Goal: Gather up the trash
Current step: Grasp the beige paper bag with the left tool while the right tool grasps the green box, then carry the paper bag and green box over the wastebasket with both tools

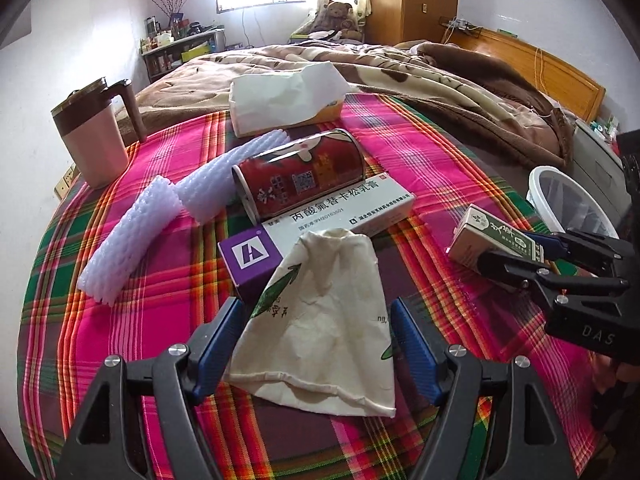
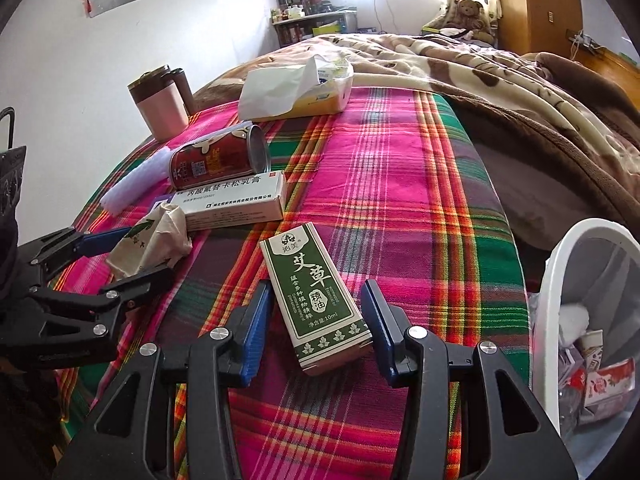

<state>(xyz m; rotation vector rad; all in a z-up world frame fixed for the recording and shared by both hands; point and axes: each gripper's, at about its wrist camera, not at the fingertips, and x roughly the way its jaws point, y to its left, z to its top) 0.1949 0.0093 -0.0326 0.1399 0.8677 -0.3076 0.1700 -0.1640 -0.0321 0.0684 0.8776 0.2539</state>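
Observation:
A crumpled cream paper wrapper [image 1: 320, 320] [image 2: 152, 240] lies on the plaid cloth. My left gripper [image 1: 316, 304] [image 2: 148, 252] is open, one blue finger on each side of the wrapper. My right gripper [image 2: 316, 284] [image 1: 502, 248] is shut on a small green box [image 2: 308, 272] [image 1: 480, 228], its pads against the box's long sides. The box rests on the cloth. Beyond lie a red can [image 1: 300, 172] on its side, a white and purple medicine box [image 1: 340, 208] and white foam nets [image 1: 132, 240].
A white bin [image 2: 552, 300] [image 1: 568, 204] with trash inside stands off the table's right edge. A pink mug [image 1: 96, 132] stands at the far left and a tissue pack [image 1: 280, 96] at the back. A bed with a brown blanket [image 2: 500, 80] lies behind.

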